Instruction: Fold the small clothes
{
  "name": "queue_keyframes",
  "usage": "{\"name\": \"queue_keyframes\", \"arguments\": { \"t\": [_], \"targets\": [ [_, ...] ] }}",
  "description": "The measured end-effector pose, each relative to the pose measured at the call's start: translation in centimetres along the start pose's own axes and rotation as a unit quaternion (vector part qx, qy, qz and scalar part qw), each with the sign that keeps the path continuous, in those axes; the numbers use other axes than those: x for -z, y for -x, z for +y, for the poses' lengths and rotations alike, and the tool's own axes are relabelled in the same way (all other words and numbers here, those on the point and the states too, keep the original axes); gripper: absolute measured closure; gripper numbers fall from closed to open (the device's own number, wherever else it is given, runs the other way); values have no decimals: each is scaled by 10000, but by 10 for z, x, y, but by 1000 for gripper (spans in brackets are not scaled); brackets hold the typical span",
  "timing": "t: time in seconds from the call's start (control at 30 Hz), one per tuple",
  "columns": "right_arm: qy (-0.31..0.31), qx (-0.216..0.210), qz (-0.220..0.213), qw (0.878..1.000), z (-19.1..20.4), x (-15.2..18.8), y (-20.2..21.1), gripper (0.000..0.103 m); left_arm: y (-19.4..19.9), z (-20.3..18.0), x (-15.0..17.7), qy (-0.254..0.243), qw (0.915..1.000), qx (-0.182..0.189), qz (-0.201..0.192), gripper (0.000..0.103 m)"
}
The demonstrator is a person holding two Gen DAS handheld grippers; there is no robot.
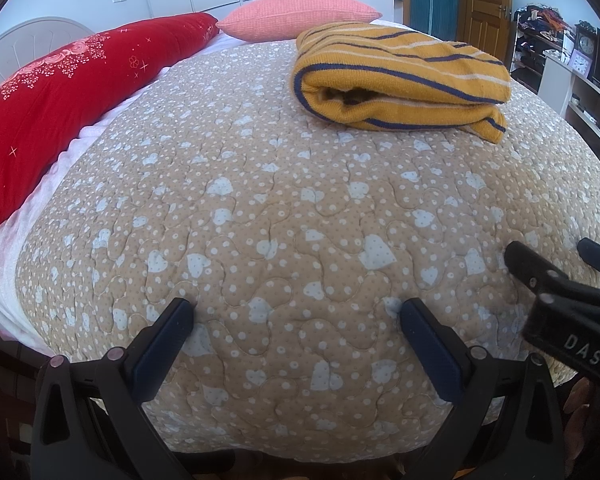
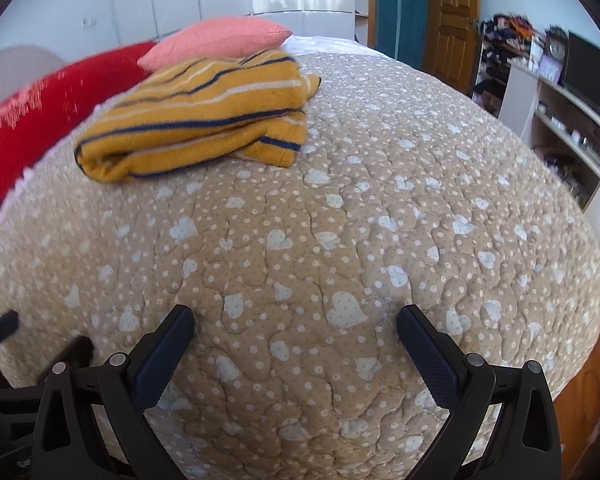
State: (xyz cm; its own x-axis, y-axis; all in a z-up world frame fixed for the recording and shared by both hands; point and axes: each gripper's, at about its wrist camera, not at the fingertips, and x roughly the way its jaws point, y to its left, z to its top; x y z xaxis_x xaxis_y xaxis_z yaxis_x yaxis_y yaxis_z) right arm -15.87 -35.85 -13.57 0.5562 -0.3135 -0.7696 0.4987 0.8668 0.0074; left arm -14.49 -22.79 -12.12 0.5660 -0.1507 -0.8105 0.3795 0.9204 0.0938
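Broadly, a quilted tan bedspread (image 1: 260,208) was seen spread beneath both grippers; a folded mustard striped garment (image 1: 396,80) lay on it well ahead of them, near a red bolster (image 1: 68,92) and a pink pillow (image 1: 300,14); the left gripper (image 1: 296,312) and the right gripper (image 2: 296,320) were held spread, nothing being pinched.

Sweater (image 1: 400,76) on quilt (image 1: 260,220), before pillows (image 1: 296,14)
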Motion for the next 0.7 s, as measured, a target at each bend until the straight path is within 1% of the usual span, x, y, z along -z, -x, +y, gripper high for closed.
{"name": "queue_keyframes", "arguments": {
  "t": [0.7],
  "targets": [
    [47,118,138,9998,3,-1,-5,0,-10,-2,-13,56,10000,54,-6,0]
  ]
}}
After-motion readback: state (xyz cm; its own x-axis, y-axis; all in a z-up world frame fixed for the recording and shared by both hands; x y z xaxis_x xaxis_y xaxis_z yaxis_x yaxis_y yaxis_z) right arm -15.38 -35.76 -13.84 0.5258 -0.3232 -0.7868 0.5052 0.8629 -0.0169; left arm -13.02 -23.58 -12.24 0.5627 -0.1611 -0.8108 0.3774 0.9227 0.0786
